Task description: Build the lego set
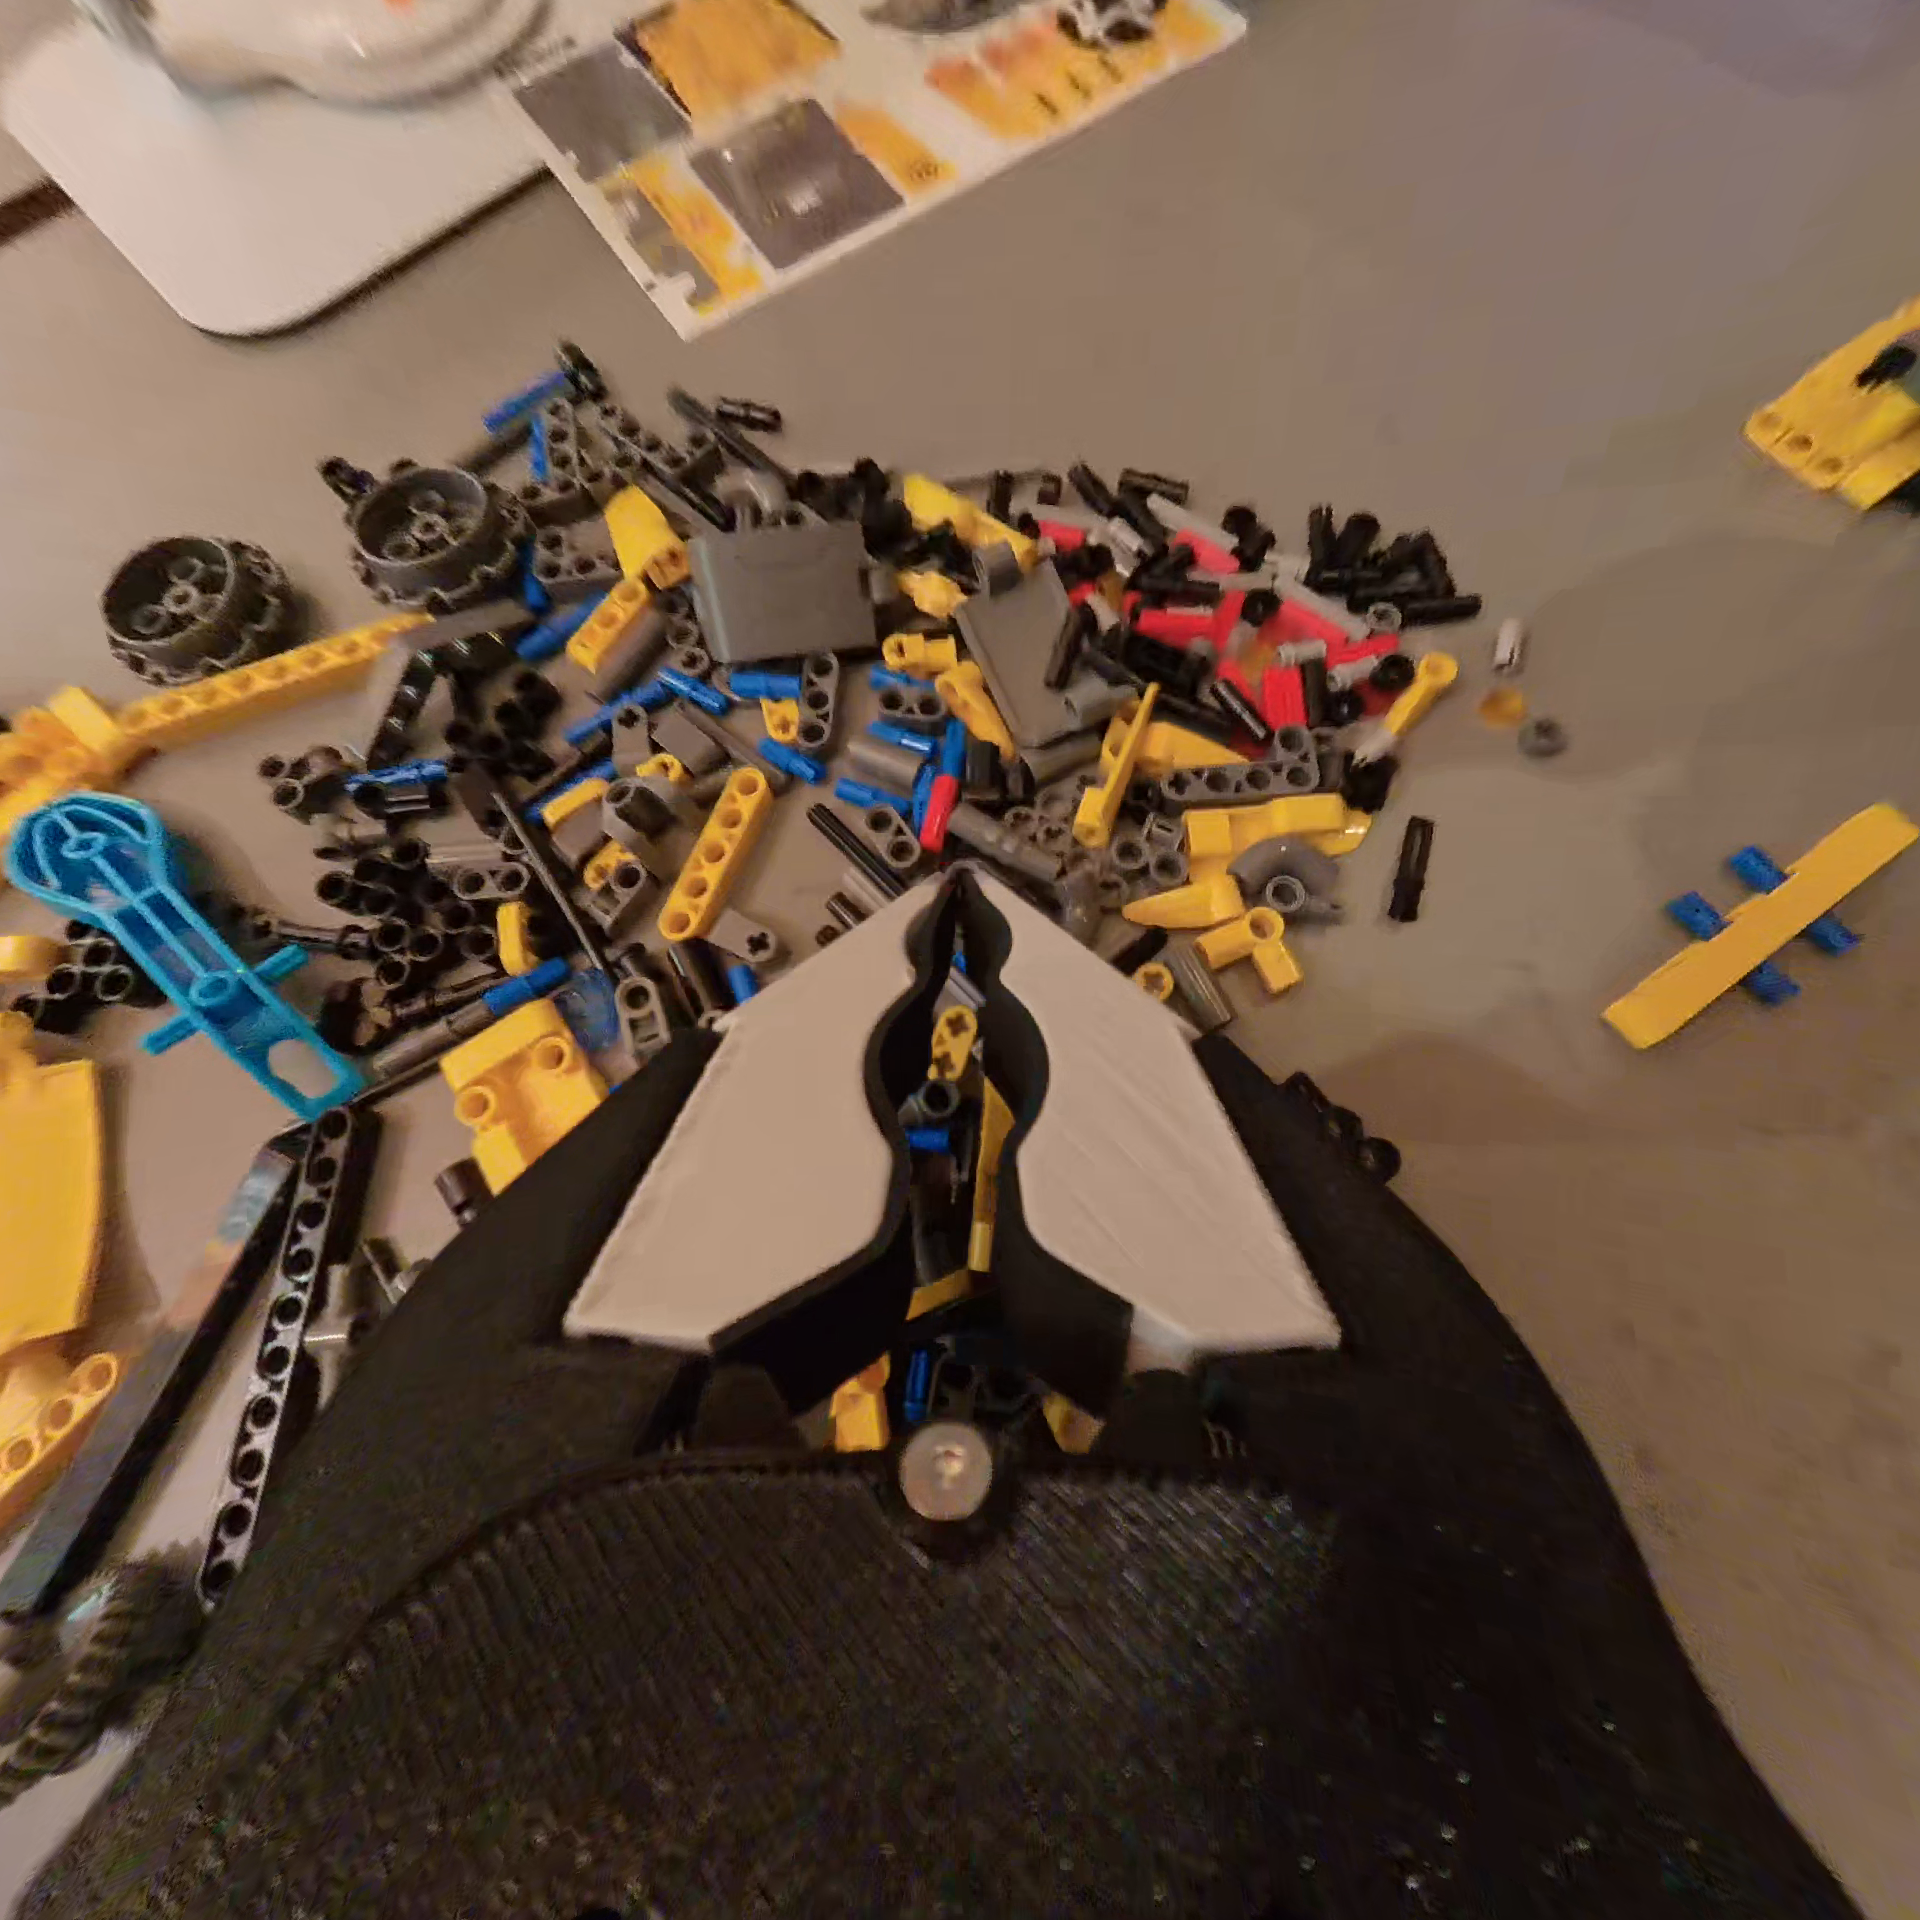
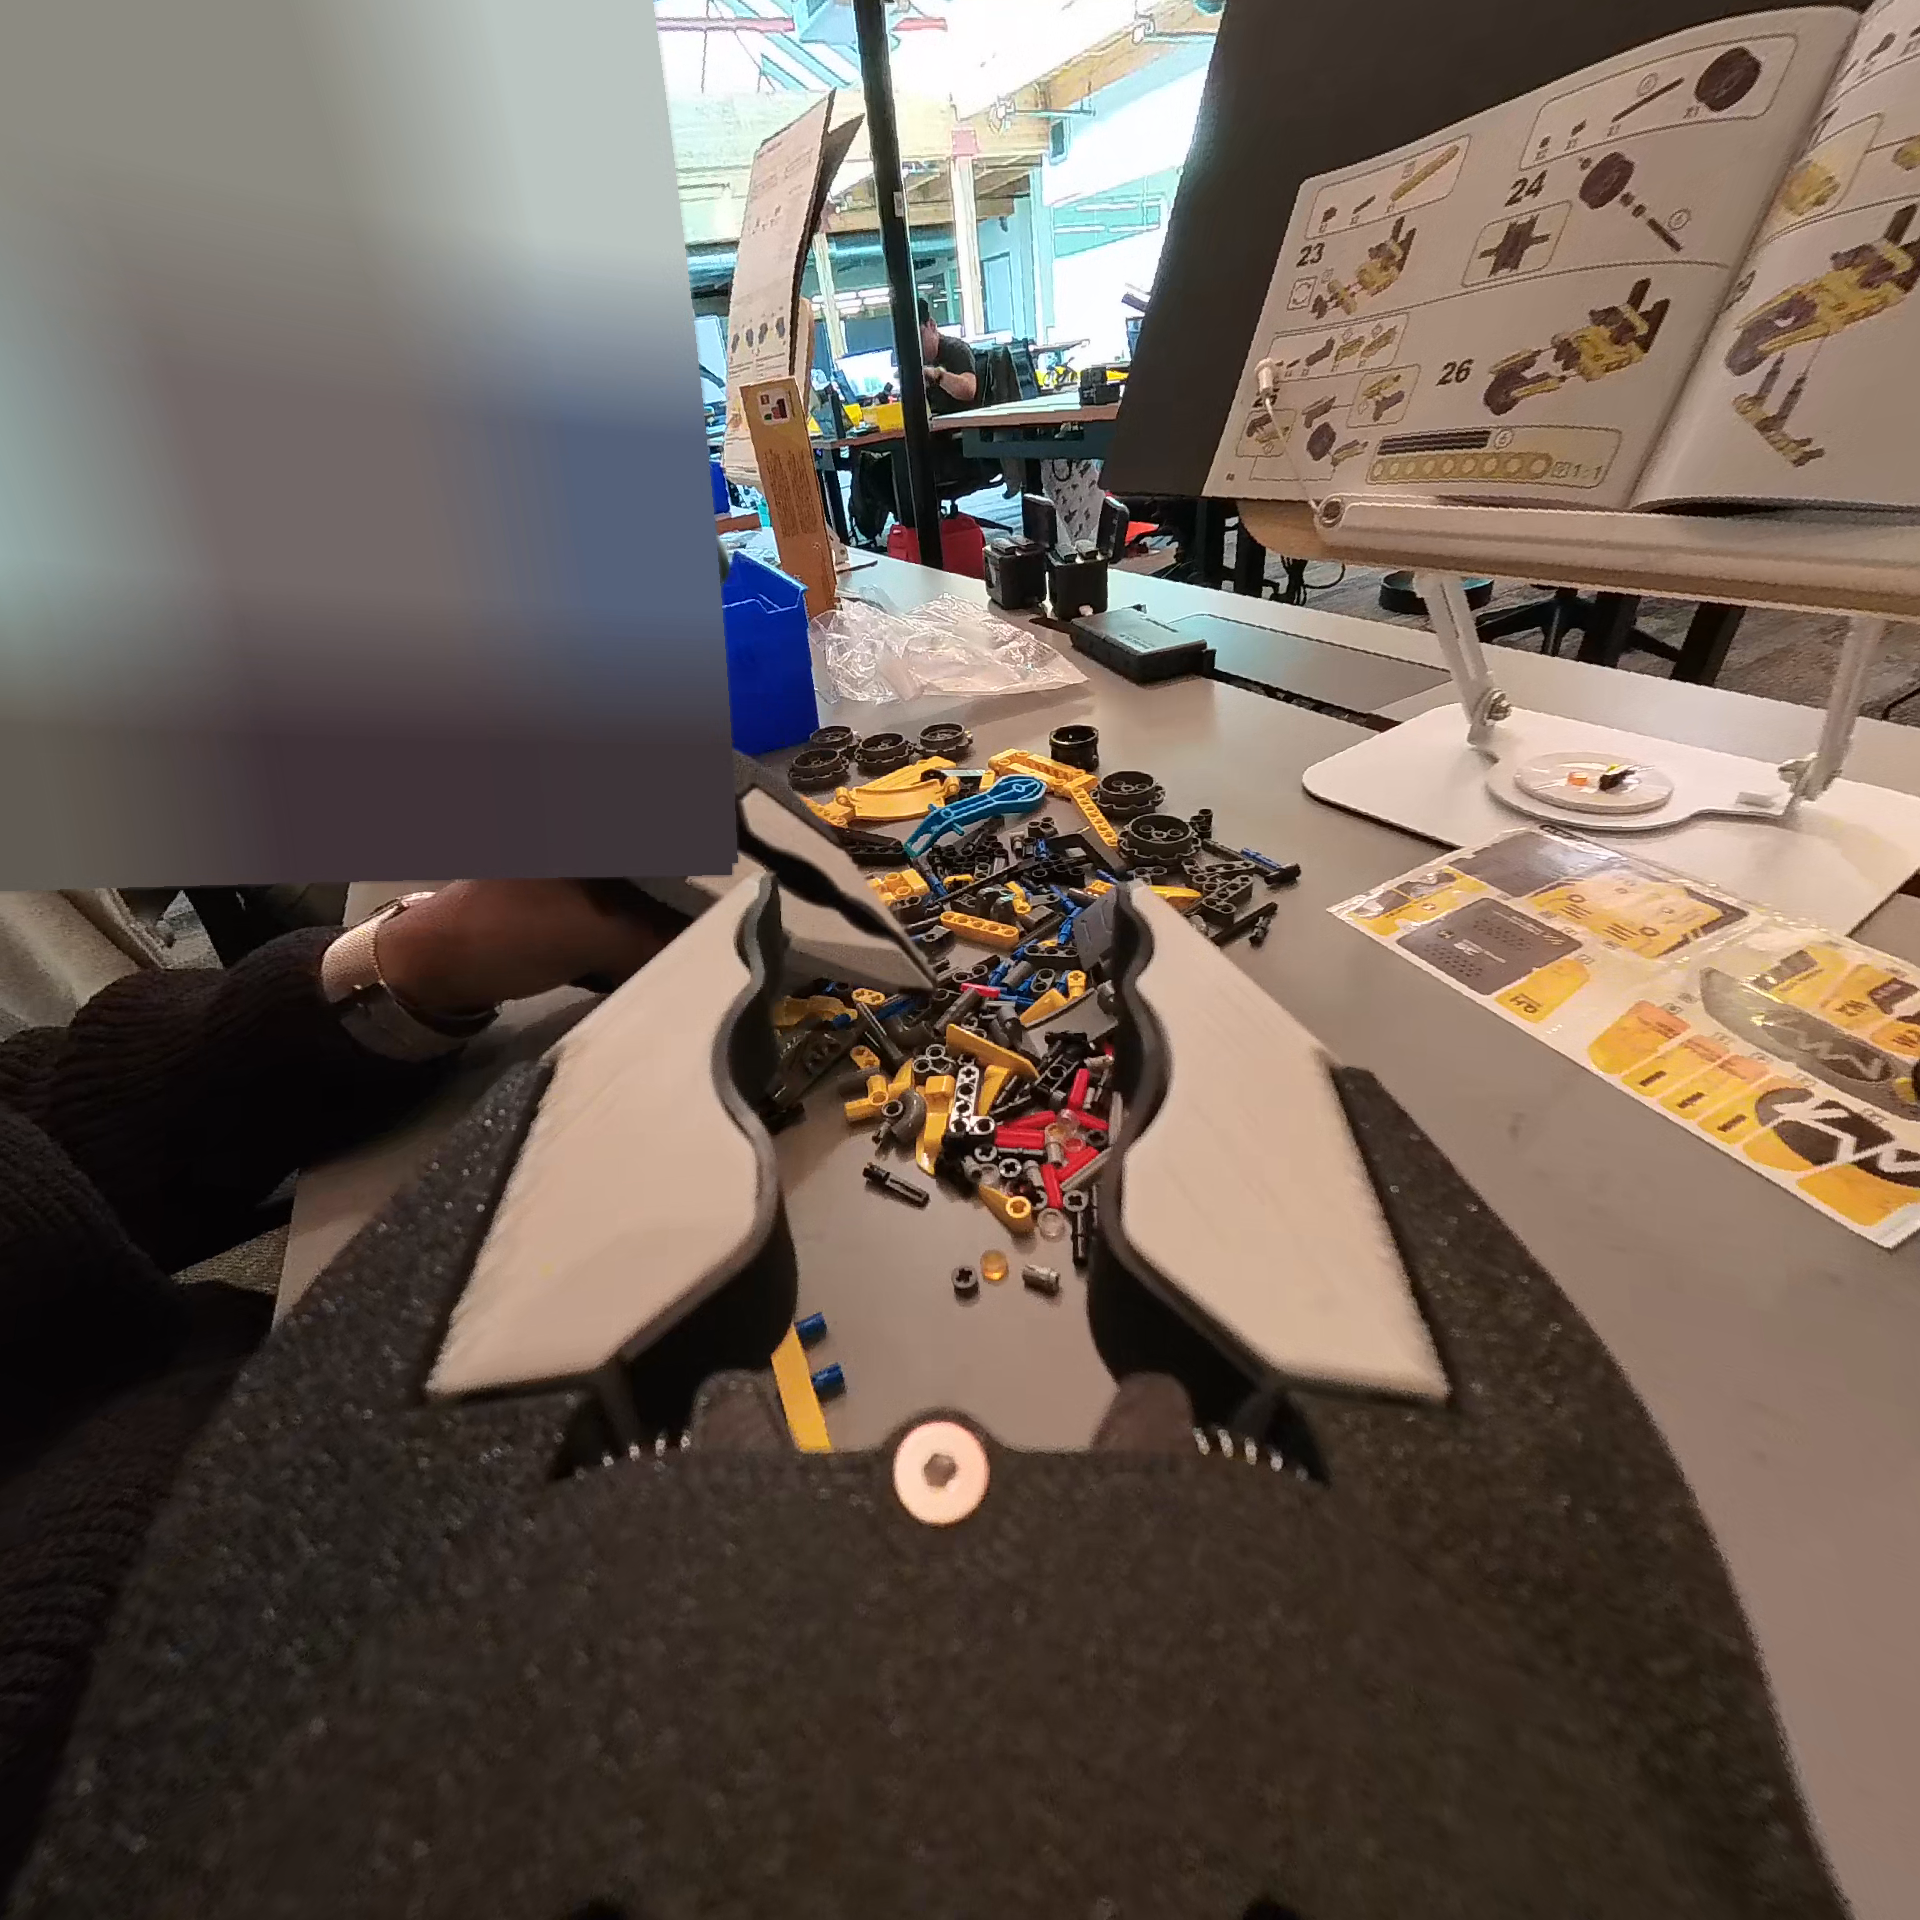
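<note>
A pile of small black, yellow, blue, grey and red building pieces point(image 1: 831, 707) lies on the grey table point(image 1: 1455, 312). My left gripper point(image 1: 958, 883) is shut, its tips meeting at the near edge of the pile, just short of a grey beam and a red pin point(image 1: 938, 808). I see nothing between its pads. The right wrist view shows this gripper point(image 2: 928, 980) with its tip down on the pile point(image 2: 997, 1070). My right gripper point(image 2: 948, 899) is open and empty, held above the near end of the pile, with loose pieces showing between its fingers.
A blue lever tool point(image 1: 166, 935), black wheels point(image 1: 192, 608) and a yellow beam with blue pins point(image 1: 1756, 925) lie around the pile. A sticker sheet point(image 2: 1662, 987), a booklet on a white stand point(image 2: 1455, 790), a blue bin point(image 2: 764, 665) and plastic bags point(image 2: 935, 644) stand behind. A person's arm point(image 2: 364, 966) is at the left.
</note>
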